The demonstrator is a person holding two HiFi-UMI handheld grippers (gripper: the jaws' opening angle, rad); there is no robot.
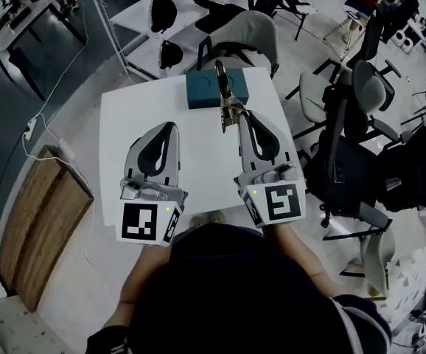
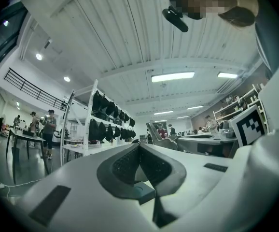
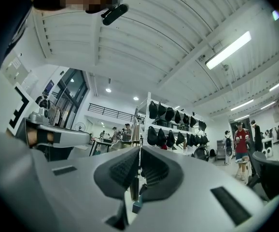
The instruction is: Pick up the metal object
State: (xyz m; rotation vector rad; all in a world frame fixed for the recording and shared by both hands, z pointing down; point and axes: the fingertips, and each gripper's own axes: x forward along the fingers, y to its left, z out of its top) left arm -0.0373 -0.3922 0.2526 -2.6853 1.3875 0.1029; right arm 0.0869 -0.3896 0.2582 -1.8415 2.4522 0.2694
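The slim, shiny metal object [image 1: 225, 98] was held clenched between the fingers of the right gripper [image 1: 244, 115], gripped at its near end. Its long axis was carried on away from the person, roughly in line with the fingers, leaning slightly left over the dark teal rectangular box [image 1: 200, 91] on the white surface [image 1: 198, 142]. It was judged to be clear of the surface. The left gripper [image 1: 170, 127] was kept well apart, its fingers pressed together on nothing.
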